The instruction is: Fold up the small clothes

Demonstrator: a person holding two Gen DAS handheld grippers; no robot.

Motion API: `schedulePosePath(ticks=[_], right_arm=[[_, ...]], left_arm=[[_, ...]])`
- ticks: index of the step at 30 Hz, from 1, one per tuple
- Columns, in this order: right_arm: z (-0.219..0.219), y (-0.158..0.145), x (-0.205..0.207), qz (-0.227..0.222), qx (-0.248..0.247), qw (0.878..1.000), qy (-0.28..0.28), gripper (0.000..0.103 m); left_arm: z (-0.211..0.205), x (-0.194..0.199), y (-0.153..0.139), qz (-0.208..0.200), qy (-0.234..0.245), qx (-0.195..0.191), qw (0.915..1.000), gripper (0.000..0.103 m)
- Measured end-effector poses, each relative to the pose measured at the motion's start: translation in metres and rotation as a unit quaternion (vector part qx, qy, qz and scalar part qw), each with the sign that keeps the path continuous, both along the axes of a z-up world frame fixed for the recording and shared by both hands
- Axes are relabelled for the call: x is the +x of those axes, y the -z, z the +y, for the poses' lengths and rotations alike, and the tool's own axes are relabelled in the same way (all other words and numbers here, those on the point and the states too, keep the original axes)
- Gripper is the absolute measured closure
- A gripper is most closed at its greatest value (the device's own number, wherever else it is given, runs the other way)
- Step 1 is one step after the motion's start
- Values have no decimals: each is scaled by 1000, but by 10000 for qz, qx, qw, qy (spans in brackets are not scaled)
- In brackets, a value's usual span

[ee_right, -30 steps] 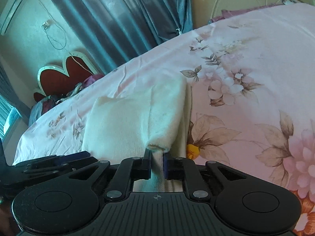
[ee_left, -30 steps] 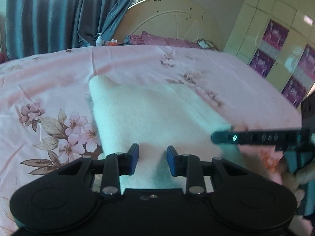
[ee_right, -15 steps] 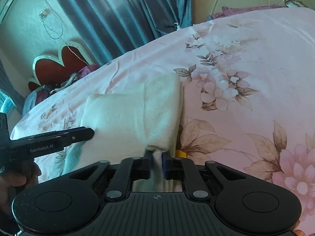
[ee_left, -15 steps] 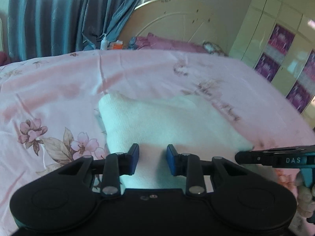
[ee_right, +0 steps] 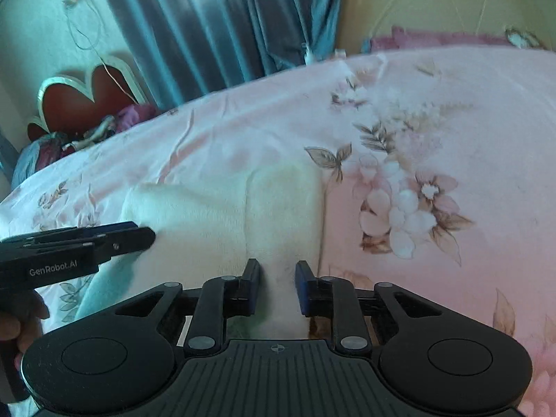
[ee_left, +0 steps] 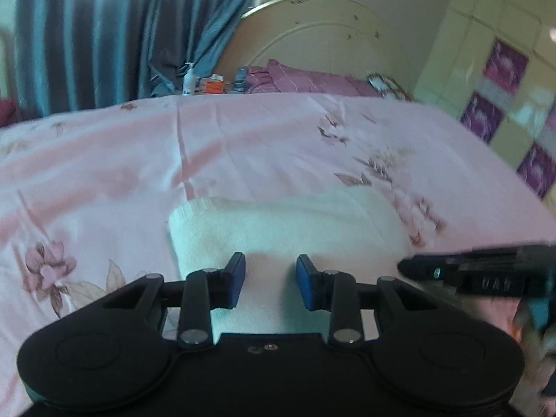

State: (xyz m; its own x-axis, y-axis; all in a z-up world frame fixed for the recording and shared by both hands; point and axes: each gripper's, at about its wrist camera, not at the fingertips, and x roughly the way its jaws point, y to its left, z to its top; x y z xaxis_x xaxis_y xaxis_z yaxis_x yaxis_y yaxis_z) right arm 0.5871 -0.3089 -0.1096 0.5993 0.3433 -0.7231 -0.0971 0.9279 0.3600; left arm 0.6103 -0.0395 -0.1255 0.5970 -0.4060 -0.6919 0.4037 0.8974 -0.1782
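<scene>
A folded cream garment (ee_left: 288, 229) lies flat on the pink floral bedsheet (ee_left: 243, 146). My left gripper (ee_left: 270, 283) is open and empty over the garment's near edge. My right gripper (ee_right: 277, 286) is open, its jaws either side of the narrow folded strip of the garment (ee_right: 281, 208) without gripping it. The right gripper also shows at the right of the left wrist view (ee_left: 462, 272), and the left gripper at the left of the right wrist view (ee_right: 80, 243).
A cream headboard (ee_left: 319, 38) and purple pillows (ee_left: 305, 80) stand at the bed's far end, with bottles and boxes (ee_left: 205, 81) beside blue curtains (ee_left: 97, 31). A tiled wardrobe (ee_left: 504, 76) is at the right. A red heart-shaped board (ee_right: 83, 100) leans at the left.
My right gripper has opened and let go of the garment's folded strip, which now lies flat. Both grippers have drawn back toward the garment's near edge.
</scene>
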Motion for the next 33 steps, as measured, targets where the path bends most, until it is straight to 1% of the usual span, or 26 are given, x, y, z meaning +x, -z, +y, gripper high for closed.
schedulePosePath(ticks=[2, 4, 7, 9, 10, 11, 13, 14, 16, 17, 19, 22, 25, 26, 27, 28, 29, 30, 31, 32, 33], right_arm=[[-3, -8, -6, 5, -21, 10000, -10, 81], [0, -20, -22, -203, -128, 9996, -150, 81], [6, -25, -52, -260, -201, 9987, -381, 81], [10, -26, -78, -245, -229, 9981, -519, 81], [12, -25, -87, -202, -187, 9979, -593, 81], [15, -24, -99, -152, -197, 9974, -675, 81], [25, -14, -117, -12, -416, 9957, -825, 81], [30, -7, -126, 98, -576, 9945, -867, 81], [34, -2, -141, 22, -716, 9936, -869, 81], [34, -2, -146, 20, -730, 9938, -838, 81], [34, -4, -152, 35, -736, 9941, -793, 81], [34, -4, -158, 51, -785, 9935, -820, 81], [30, -12, -165, -9, -772, 9948, -657, 81], [27, -18, -169, -120, -770, 9955, -533, 81], [25, -22, -171, -246, -707, 9964, -408, 81], [23, -24, -172, -316, -609, 9971, -324, 81], [23, -24, -170, -307, -553, 9977, -255, 81], [25, -19, -167, -194, -570, 9978, -266, 81], [29, -9, -164, -15, -690, 9969, -366, 81], [34, 0, -163, 106, -863, 9951, -468, 81], [35, 0, -164, 11, -936, 9943, -518, 81]], left_arm=[[1, -11, -7, -102, 79, 75, 9999, 72], [3, -30, -12, -193, 169, 17, 9997, 72], [3, -69, -10, -313, 231, 5, 9992, 72], [2, -96, -8, -338, 174, 2, 9993, 72], [2, -110, -8, -323, 248, -74, 9991, 72], [3, -120, -7, -220, 293, -122, 9993, 71], [5, -140, 0, -4, 236, -167, 9996, 71], [5, -150, 4, 36, 253, -121, 9996, 71], [5, -165, 9, 18, 252, 39, 9997, 71], [7, -171, 10, 26, 232, 33, 9997, 71], [11, -179, 10, 107, 226, -33, 9997, 71], [11, -185, 7, 99, 269, 81, 9996, 71], [16, -187, -3, 56, 99, 19, 9999, 71], [17, -189, -5, 18, 11, 29, 10000, 66], [17, -189, -7, -16, -68, 69, 10000, 56], [16, -189, -6, -57, -102, 141, 9998, 49], [14, -188, -4, -75, -115, 256, 9996, 40], [10, -187, 0, -1, -84, 372, 9993, 44], [7, -185, 6, 148, -36, 445, 9989, 48], [6, -183, 10, 250, -40, 419, 9988, 50], [7, -184, 13, 285, -72, 390, 9988, 50]])
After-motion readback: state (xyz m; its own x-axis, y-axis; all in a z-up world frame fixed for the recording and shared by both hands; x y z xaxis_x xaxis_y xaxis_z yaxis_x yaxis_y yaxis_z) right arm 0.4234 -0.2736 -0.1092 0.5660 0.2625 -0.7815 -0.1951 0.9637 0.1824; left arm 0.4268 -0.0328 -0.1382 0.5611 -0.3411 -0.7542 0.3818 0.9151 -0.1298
